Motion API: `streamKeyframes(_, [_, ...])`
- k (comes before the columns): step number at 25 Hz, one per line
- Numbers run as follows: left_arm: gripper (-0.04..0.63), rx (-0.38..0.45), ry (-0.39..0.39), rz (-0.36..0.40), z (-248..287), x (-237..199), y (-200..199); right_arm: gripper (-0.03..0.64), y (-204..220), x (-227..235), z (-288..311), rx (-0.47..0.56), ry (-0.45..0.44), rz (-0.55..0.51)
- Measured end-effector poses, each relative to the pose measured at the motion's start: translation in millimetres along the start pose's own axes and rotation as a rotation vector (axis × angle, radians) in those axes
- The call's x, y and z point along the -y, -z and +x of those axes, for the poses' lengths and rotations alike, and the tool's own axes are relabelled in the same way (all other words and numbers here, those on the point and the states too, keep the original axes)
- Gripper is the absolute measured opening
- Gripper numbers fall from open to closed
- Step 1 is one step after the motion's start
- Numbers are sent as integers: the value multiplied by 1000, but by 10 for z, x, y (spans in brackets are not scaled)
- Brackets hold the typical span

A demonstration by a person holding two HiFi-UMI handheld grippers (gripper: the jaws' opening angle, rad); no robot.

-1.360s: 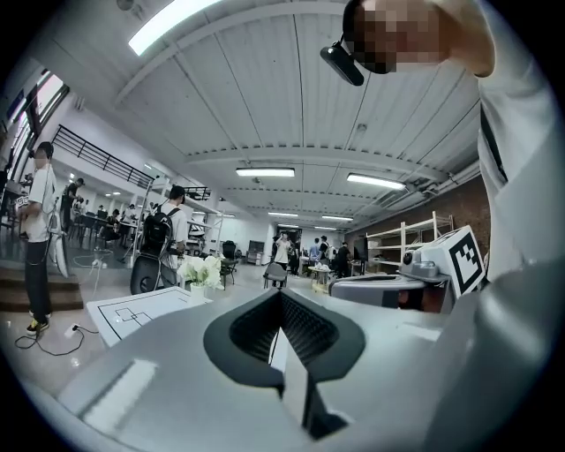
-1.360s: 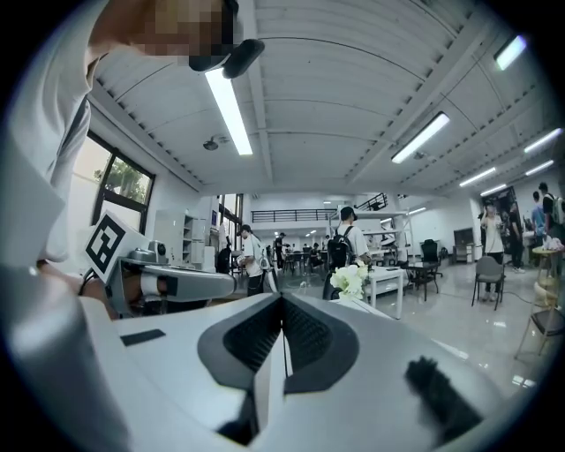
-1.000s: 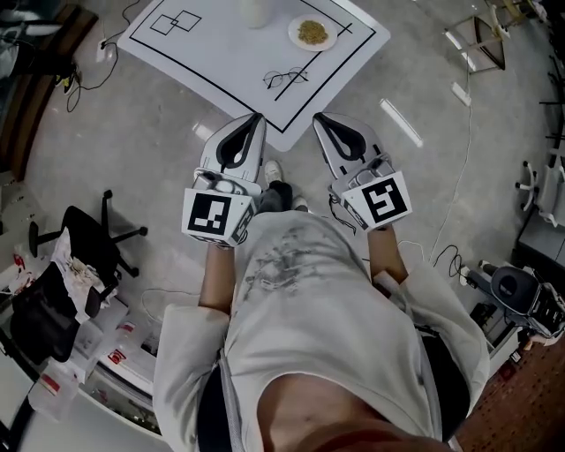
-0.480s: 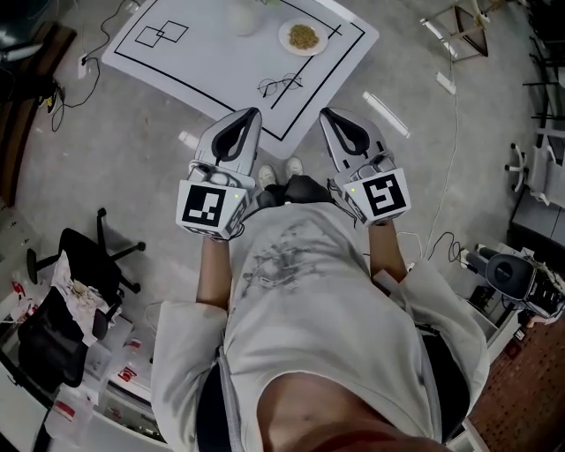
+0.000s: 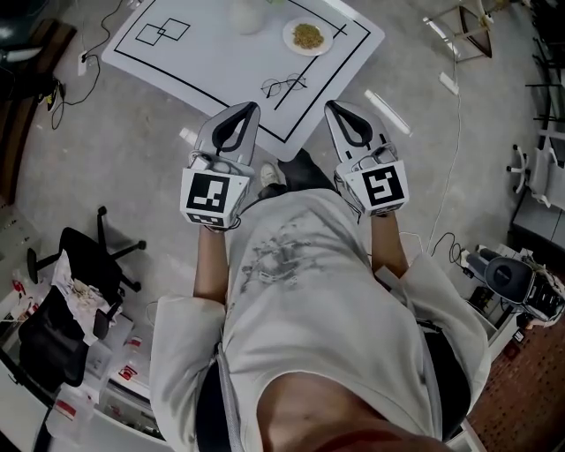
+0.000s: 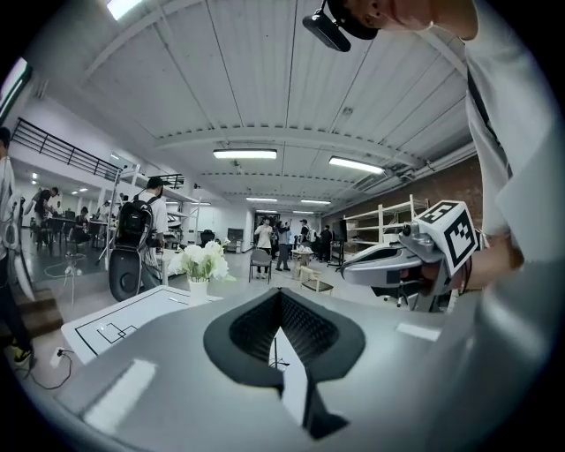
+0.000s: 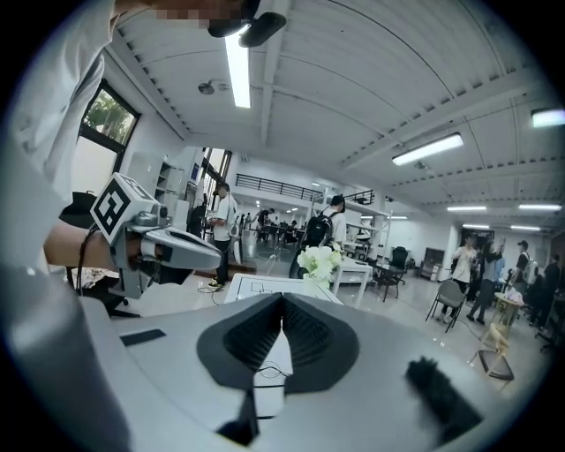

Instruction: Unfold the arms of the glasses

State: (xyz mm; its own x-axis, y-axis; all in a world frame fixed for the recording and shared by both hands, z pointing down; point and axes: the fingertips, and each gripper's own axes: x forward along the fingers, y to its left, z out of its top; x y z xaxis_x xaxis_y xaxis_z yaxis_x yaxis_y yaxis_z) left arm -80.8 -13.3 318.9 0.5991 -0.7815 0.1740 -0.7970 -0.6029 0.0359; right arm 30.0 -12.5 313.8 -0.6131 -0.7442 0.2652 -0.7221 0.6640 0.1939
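Ahead, glasses (image 5: 284,86) on white tbl (image 5: 216,64)

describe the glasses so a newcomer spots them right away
Start at the white table ahead of the person, inside its black border. The glasses lie toward the near corner, just short of the plate of food. They're the only thin wire outline; plate and vase are solid white.

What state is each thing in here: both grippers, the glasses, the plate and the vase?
left gripper: shut, empty, held in the air short of the table.
right gripper: shut, empty, likewise.
glasses: lying on the table, untouched; arms look folded.
plate: holds food.
vase: upright, with flowers.
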Motion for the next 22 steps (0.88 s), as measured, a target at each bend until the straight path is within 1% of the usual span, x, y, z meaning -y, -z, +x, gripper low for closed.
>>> streamKeyframes(7, [9,-30,8,17,299,-173,69,17,154,238,202,-31,-3,-4])
streamKeyframes(14, [9,-86,39,39,582,-280,265,17,342,385,471,-90,-36,-32])
streamKeyframes(17, [9,-114,48,34,687,-321,364,17,437,435,587,-118,-55,-43])
streamKeyframes(22, [9,-149,53,16,818,-414,498,17,553,530,767,-143,-87,-18])
